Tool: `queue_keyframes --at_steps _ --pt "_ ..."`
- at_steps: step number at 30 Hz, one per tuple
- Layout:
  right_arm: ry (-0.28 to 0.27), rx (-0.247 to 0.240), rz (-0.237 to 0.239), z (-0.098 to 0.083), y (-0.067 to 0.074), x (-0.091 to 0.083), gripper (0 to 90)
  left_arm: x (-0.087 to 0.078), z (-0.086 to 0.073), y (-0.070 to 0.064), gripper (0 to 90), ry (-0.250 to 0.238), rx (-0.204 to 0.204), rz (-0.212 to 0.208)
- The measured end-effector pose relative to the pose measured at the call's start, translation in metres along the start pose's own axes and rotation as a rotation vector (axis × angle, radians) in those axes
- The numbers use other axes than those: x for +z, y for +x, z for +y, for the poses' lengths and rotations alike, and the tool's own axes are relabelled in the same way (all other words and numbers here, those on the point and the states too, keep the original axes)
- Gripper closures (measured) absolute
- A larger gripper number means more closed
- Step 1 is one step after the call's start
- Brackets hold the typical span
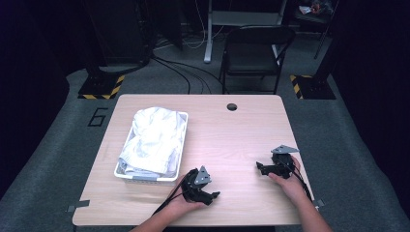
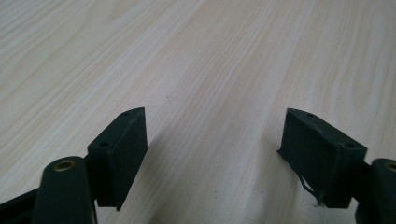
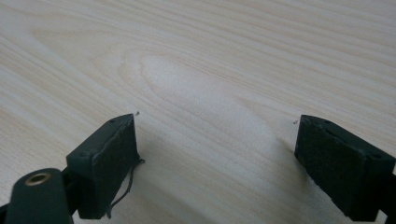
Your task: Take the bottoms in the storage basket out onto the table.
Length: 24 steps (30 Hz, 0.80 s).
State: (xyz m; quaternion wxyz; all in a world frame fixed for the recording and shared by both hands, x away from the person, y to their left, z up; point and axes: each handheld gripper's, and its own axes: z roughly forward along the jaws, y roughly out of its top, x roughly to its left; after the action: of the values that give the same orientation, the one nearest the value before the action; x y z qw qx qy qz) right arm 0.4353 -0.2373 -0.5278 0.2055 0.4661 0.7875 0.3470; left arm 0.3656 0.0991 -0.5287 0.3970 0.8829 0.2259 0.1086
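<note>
I have both claws resting low on the tabletop (image 1: pixel 232 140), each spread wide with nothing between its jaws: the left claw (image 1: pixel 212 195) near me, the right claw (image 1: pixel 259 167) off to its side. Beyond the left claw, just beside it, sits the basket (image 1: pixel 126 174) heaped with white cloth (image 1: pixel 152 137). I judge a clean pick means approaching from above and pinching a raised fold.

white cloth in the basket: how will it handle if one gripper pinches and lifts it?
The white cloth lies crumpled and heaped above the white basket rim, so it is probably floppy and will drape. Likely light for its bulk. Folds may snag, perhaps dragging the basket along.
</note>
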Motion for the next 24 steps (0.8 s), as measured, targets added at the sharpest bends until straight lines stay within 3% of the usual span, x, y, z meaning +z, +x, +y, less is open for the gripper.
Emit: queue_keyframes --at_steps 18,24 --pt "0.002 0.014 0.001 -0.0003 0.0010 -0.0004 12.4 0.0000 0.0009 -0.0026 22.0 0.010 -0.010 0.009" --pt "0.002 0.005 0.002 -0.0002 0.0005 -0.0001 12.3 -0.0005 0.0026 -0.0035 15.3 0.041 -0.016 0.010"
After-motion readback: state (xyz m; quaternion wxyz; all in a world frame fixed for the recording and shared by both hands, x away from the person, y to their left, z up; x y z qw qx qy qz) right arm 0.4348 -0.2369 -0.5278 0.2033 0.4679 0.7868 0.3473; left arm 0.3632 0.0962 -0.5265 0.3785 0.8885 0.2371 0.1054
